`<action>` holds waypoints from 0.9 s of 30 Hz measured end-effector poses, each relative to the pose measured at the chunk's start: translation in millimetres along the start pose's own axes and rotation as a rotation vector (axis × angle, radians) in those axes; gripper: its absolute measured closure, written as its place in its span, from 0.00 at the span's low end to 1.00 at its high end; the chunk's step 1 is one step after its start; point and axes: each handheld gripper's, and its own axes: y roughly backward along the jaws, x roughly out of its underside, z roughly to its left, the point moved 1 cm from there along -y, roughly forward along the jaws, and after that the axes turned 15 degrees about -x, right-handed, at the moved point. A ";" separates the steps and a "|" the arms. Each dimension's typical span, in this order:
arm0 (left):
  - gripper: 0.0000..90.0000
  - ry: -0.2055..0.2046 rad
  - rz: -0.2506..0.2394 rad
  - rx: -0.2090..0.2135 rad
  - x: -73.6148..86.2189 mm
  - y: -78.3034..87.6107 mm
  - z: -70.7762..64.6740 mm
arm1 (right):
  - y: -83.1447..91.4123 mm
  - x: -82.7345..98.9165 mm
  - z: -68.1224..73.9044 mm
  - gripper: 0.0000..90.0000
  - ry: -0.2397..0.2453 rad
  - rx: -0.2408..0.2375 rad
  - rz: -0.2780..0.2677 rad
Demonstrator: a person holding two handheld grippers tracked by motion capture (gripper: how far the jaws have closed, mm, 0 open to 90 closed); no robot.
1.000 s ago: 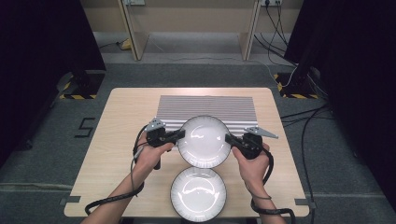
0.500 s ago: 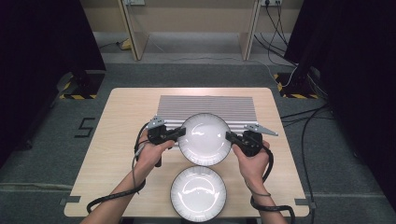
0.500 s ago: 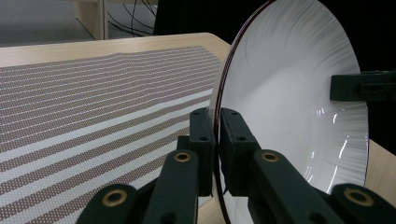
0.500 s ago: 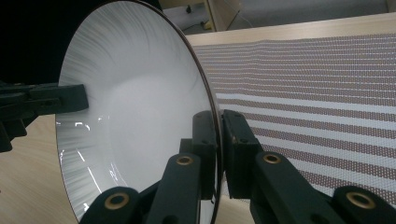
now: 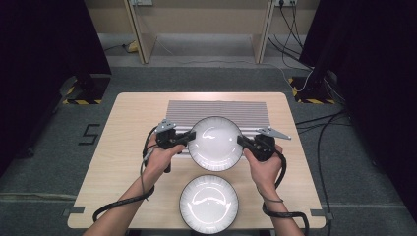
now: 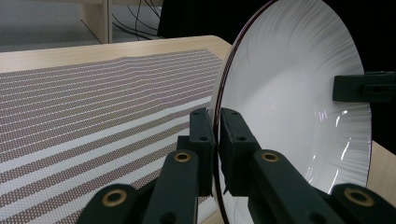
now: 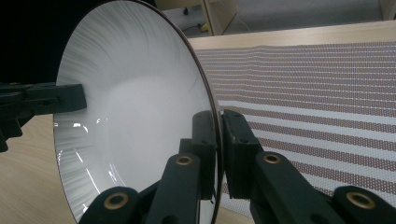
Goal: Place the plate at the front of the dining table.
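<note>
High view: left gripper (image 5: 186, 138) and right gripper (image 5: 242, 141) clamped on opposite edges of the lifted white plate (image 5: 215, 143), carried over the near edge of the striped mat (image 5: 218, 112), mid-table. Second plate (image 5: 208, 204) flat near the table's near edge. Risk as judged: uneven pull from either hand, then a rim slipping out and a drop onto the plate below or the wooden table (image 5: 123, 132).

Left gripper view: jaws pinched narrow on the thin dark-edged rim of the lifted white plate (image 6: 299, 93), gripped by the very edge alone; far side held by the right gripper (image 6: 355, 87). Shallow bite, glossy surface, so likely to pivot or slide.

Right gripper view: same narrow pinch on the lifted white plate (image 7: 135, 107), left gripper (image 7: 56, 99) opposite, striped mat (image 7: 327, 93) beyond. Tilt between hands could twist the rim free.
</note>
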 end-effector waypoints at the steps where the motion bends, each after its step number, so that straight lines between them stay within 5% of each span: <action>1: 0.93 -0.001 0.001 -0.002 -0.3 -0.6 0.2 | -0.6 -0.2 -0.5 0.94 0.000 0.001 -0.001; 27: 0.93 0.012 0.010 -0.027 -6.1 -20.6 2.7 | -11.2 -8.0 -13.7 0.94 0.009 0.024 0.001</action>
